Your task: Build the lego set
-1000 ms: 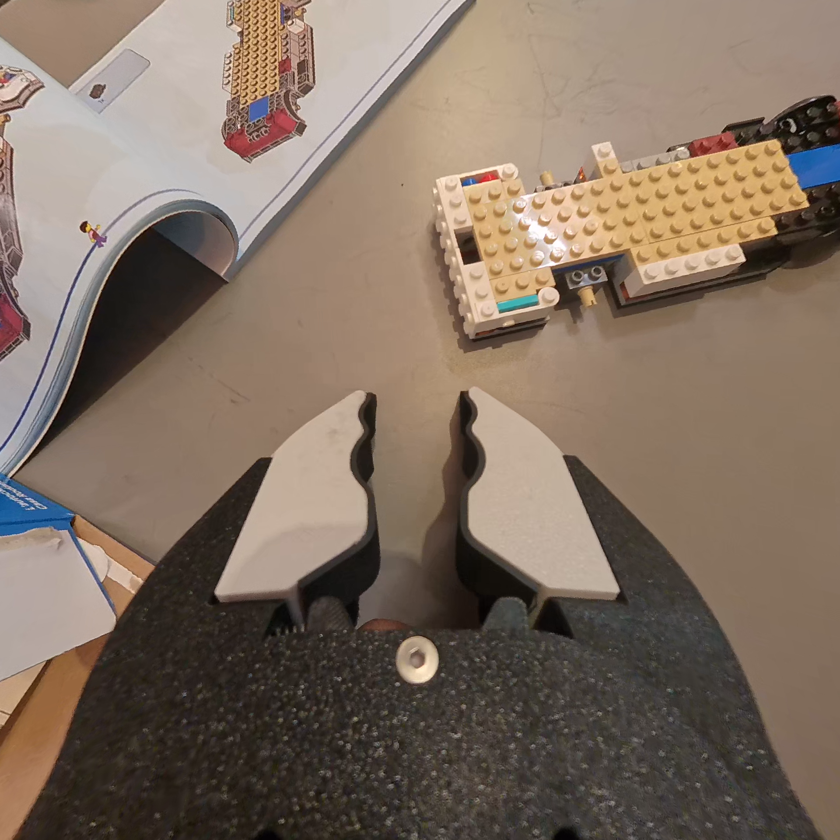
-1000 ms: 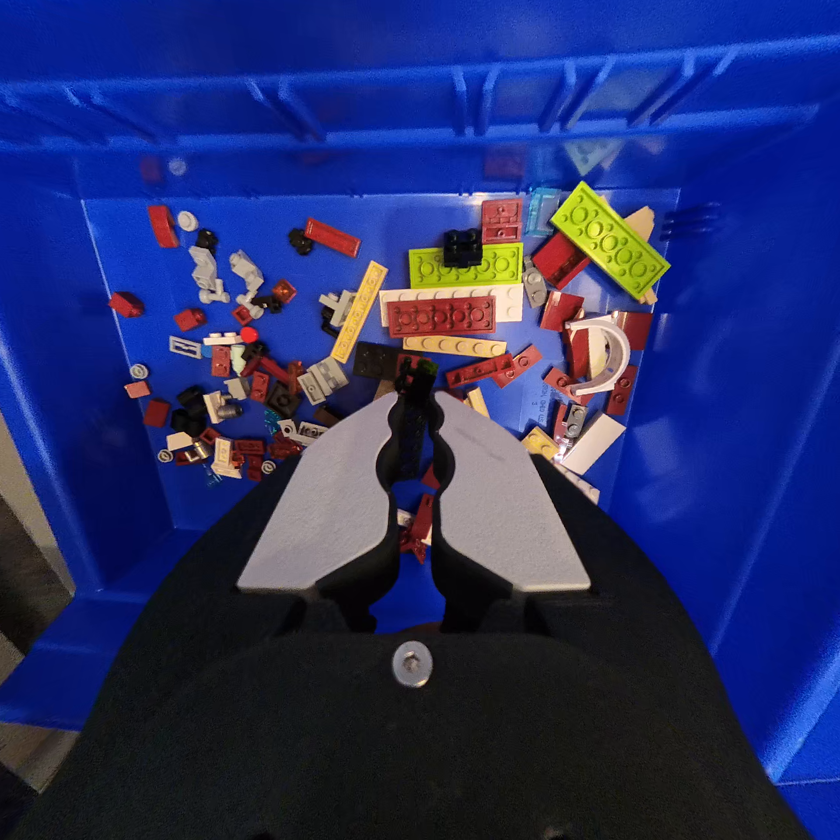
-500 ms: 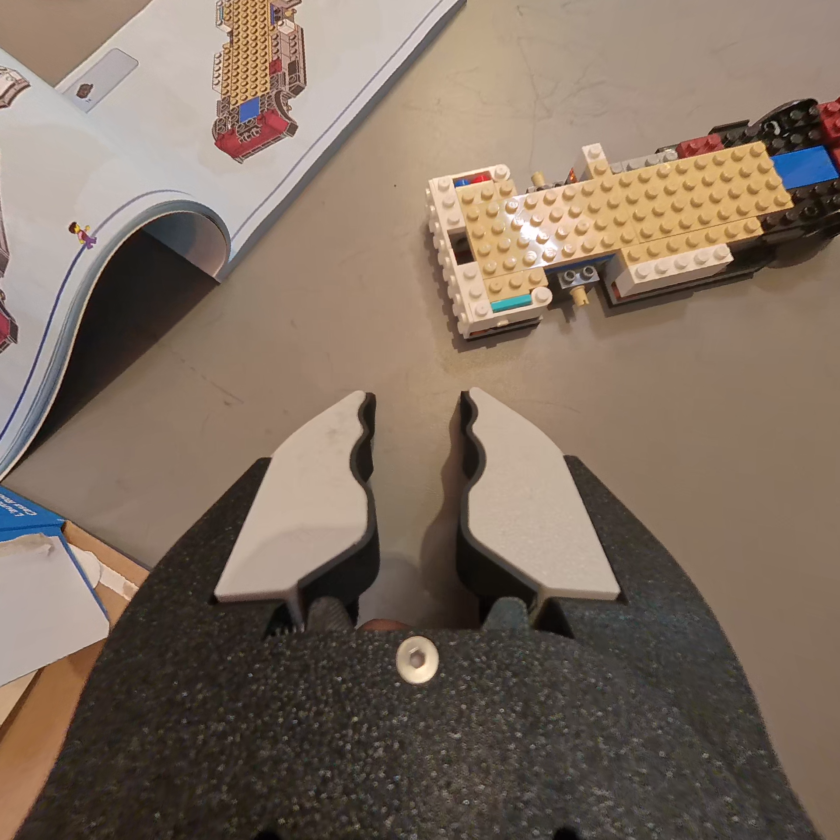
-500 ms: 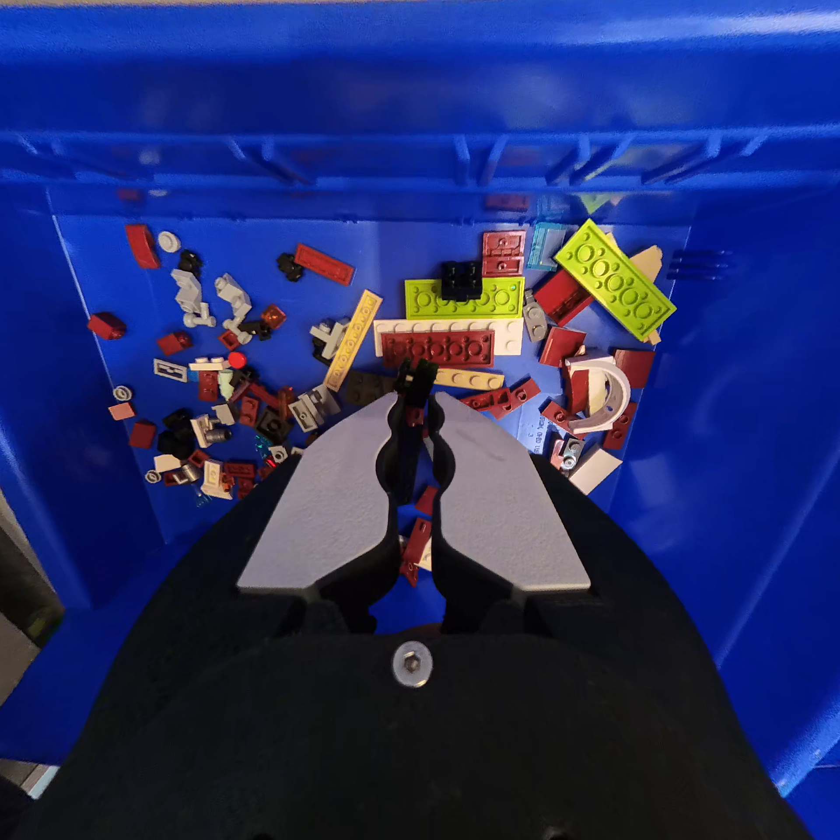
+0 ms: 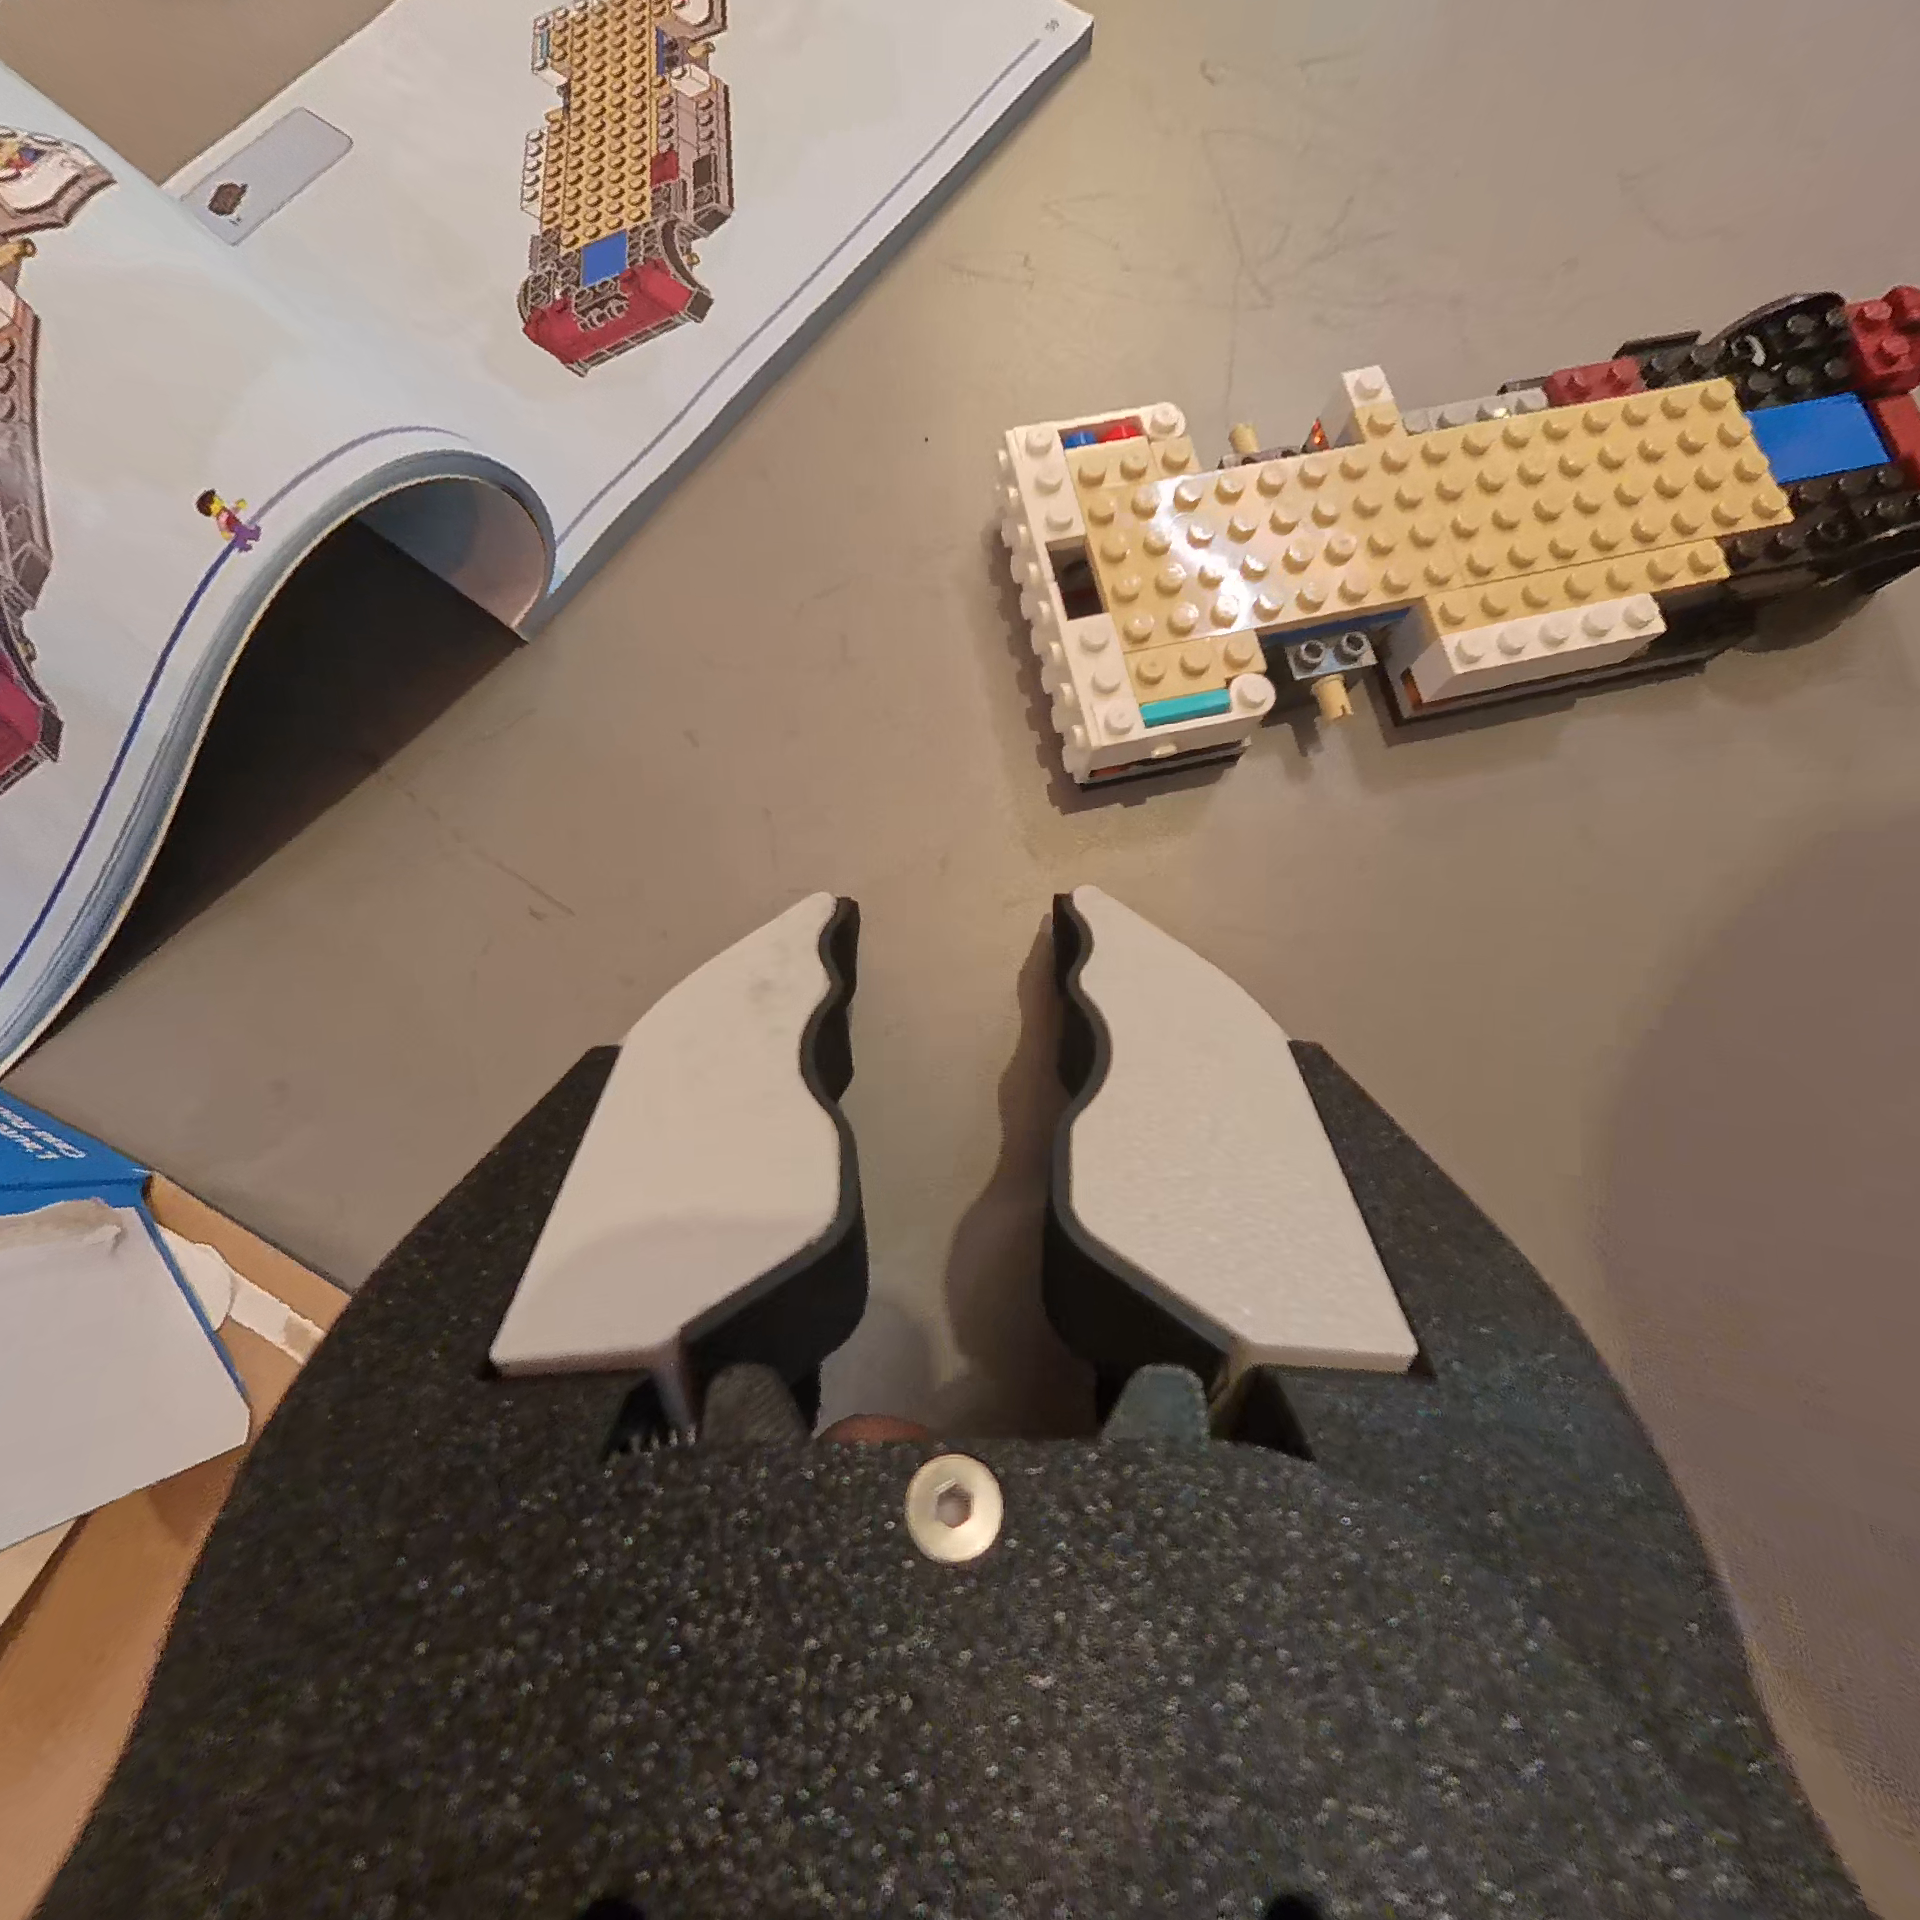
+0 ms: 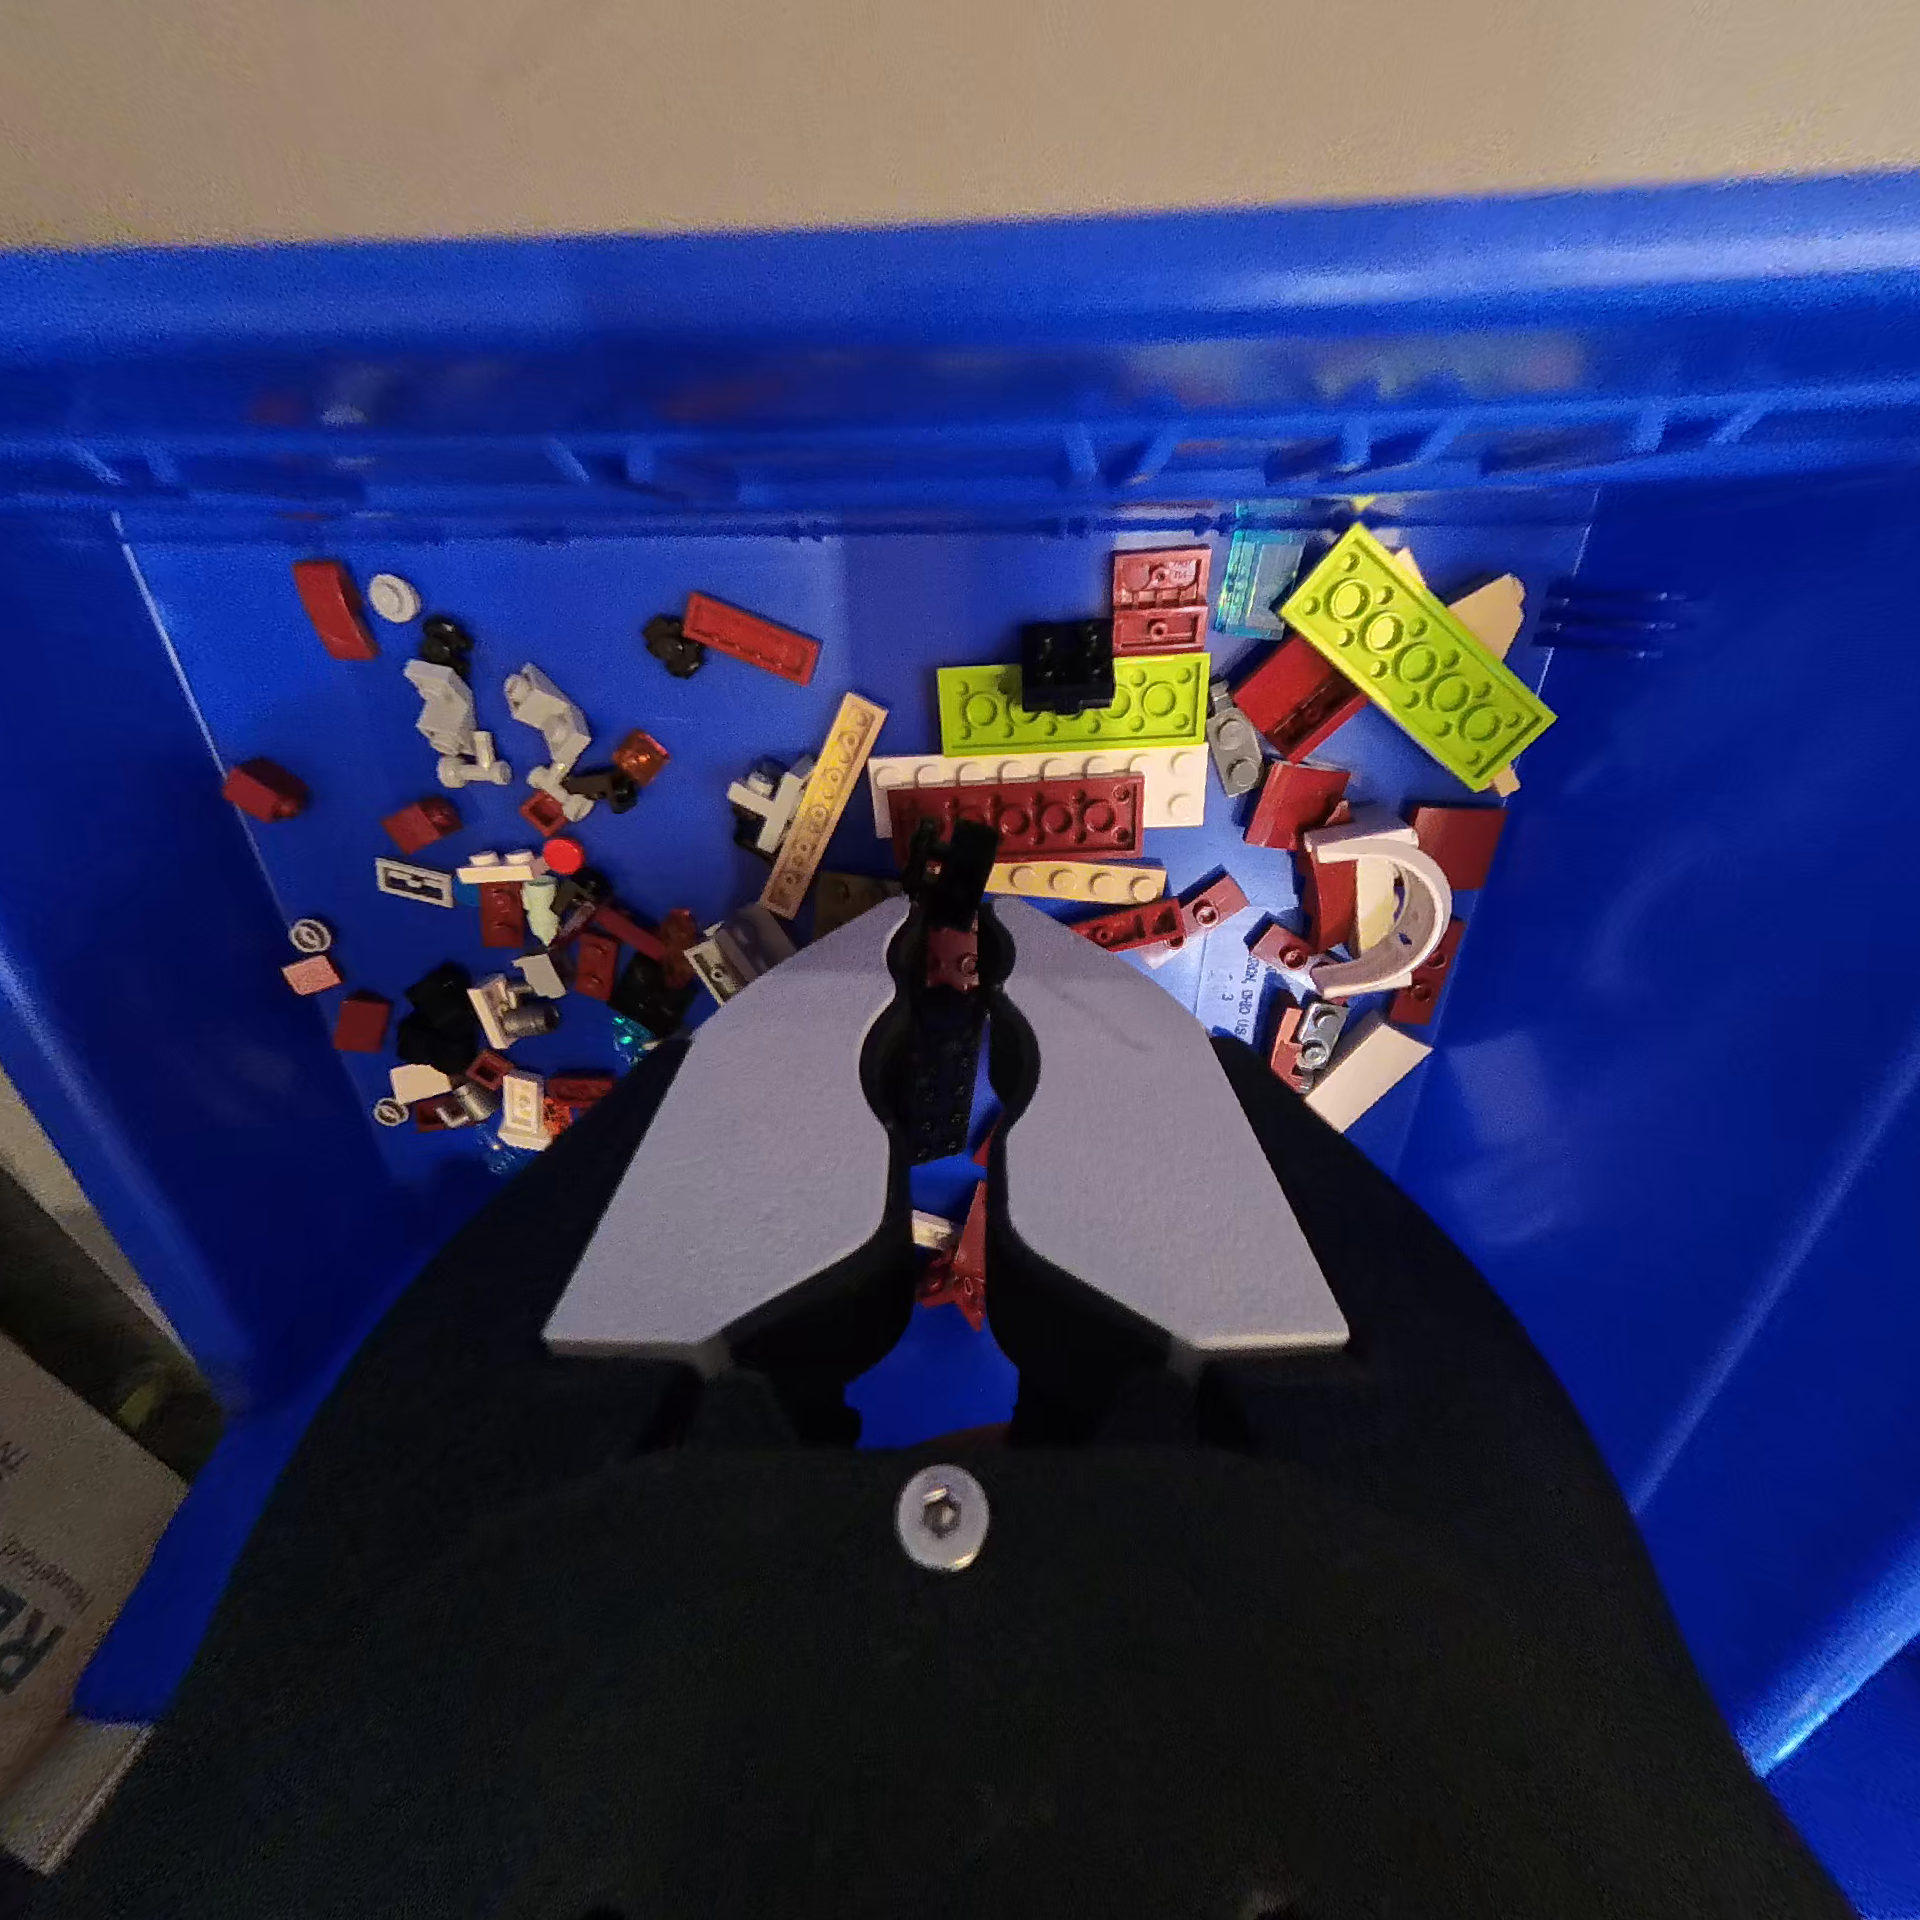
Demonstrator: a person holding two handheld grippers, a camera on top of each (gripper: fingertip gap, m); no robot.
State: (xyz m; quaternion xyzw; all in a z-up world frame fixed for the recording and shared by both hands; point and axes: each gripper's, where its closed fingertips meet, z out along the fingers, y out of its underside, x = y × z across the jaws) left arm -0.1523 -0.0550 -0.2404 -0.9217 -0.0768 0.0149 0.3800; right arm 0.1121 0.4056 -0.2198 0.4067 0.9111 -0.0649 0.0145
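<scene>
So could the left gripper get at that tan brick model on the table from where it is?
Probably yes. The left gripper is open with nothing between its fingers, and only bare grey table lies between it and the tan brick model.

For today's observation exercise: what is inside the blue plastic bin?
Loose toy bricks litter the blue plastic bin's floor: lime green plates, dark red plates, a white arch, small grey pieces. The right gripper, shut on a black brick piece, hides the near floor.
</scene>
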